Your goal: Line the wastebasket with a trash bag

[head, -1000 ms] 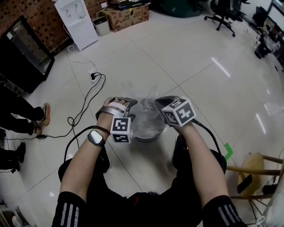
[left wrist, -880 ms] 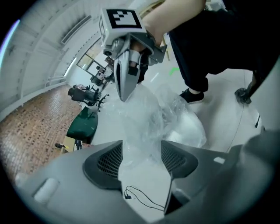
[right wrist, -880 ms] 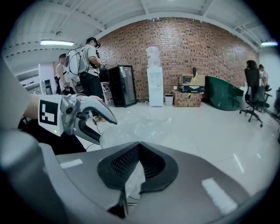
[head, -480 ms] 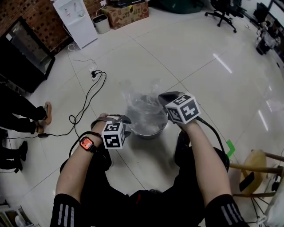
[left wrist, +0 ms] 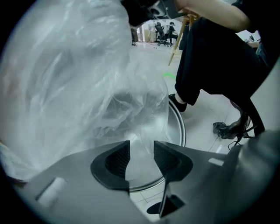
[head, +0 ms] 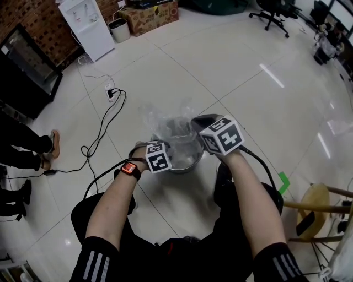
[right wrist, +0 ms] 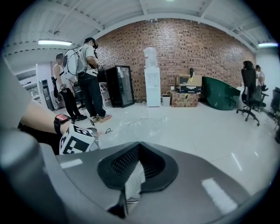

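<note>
Clear trash bag point(head: 164, 118) hides most of wastebasket point(head: 186, 166).

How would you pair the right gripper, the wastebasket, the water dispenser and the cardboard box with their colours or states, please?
1. right gripper
2. wastebasket
3. water dispenser
4. cardboard box

A. white, tall
B. brown, low
C. shut on the trash bag
D. round metal, bag inside

Pairs: 1-C, 2-D, 3-A, 4-B
</note>
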`<action>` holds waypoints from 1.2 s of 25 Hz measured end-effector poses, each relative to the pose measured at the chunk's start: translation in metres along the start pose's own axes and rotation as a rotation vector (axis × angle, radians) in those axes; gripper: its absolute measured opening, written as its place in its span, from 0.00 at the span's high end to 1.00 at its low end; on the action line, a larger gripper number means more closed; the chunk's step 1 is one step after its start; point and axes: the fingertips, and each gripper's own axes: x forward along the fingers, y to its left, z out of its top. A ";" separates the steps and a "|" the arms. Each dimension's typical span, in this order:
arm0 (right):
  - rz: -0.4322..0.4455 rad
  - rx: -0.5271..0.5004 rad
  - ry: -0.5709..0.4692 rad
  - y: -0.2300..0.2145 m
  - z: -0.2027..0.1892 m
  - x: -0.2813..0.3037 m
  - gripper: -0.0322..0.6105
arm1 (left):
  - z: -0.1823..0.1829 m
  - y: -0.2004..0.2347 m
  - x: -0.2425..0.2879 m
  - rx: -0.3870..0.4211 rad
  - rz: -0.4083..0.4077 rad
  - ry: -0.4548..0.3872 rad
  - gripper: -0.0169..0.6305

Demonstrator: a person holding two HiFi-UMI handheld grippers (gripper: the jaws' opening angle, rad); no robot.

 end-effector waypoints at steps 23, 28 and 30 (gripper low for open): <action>0.074 0.057 0.223 0.008 -0.058 0.021 0.94 | -0.023 0.002 -0.082 -0.082 0.073 -0.047 0.72; 0.077 0.063 0.224 0.009 -0.058 0.021 0.94 | -0.032 0.022 -0.090 0.165 0.328 0.035 0.67; 0.079 0.066 0.220 0.010 -0.058 0.021 0.94 | -0.031 0.011 -0.072 0.300 0.329 0.078 0.63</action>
